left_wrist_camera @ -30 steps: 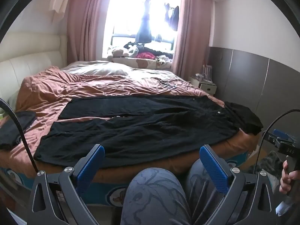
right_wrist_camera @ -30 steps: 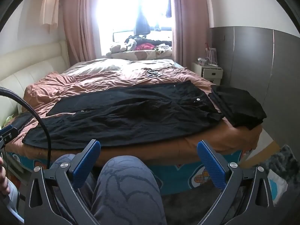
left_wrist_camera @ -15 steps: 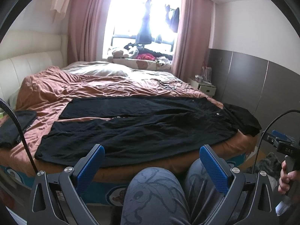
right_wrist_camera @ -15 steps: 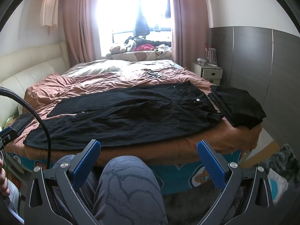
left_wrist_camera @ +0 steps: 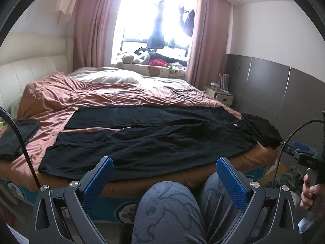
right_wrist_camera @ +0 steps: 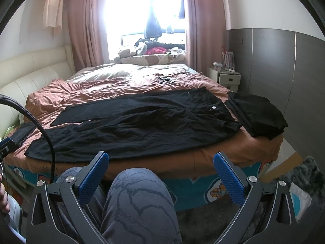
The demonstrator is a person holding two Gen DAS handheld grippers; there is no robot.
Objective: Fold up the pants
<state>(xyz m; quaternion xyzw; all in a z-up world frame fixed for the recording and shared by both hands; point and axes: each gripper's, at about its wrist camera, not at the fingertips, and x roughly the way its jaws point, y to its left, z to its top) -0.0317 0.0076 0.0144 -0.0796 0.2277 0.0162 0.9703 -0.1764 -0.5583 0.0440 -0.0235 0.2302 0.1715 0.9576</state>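
- Left wrist view: the left gripper (left_wrist_camera: 164, 171), jaws wide apart and empty, has barely shifted over the last second; black pants (left_wrist_camera: 150, 140) lie spread mid-frame on the bed (left_wrist_camera: 61, 99).
- Right wrist view: the right gripper (right_wrist_camera: 161, 166), also spread and empty, has edged up slightly; pants (right_wrist_camera: 142, 128) untouched, so folding has not started.

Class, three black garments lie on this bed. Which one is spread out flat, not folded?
The black pants across the middle, both legs stretched out. The stack at the bed's right corner and the piece at the left edge are folded.
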